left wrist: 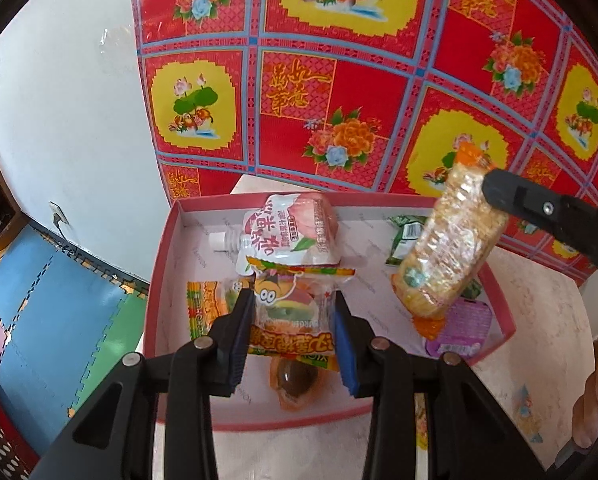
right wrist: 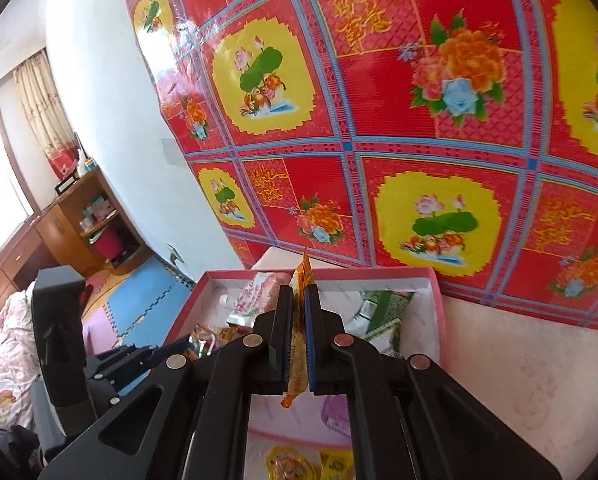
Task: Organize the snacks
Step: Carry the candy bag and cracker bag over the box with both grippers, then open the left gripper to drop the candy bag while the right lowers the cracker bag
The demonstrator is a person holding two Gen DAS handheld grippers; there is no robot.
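Snacks sit in the pink box on my pale surface, right up against the big red flowered sheet. My left claw is squeezed onto a clear burger candy pack, with a blue pad on each side of it, and holds it above the near part of the box. My right claw is pinched almost fully together on a long orange-ended cracker pack, gripping it near its top end. From the left camera I see that pack hanging tilted over the right side of the box. Inside the box, a peach drink pouch lies near the far wall, a green packet lies at the far right, and a purple jelly cup sits near the right wall. A brown round snack lies below my left claw, and a striped orange packet lies just to its left.
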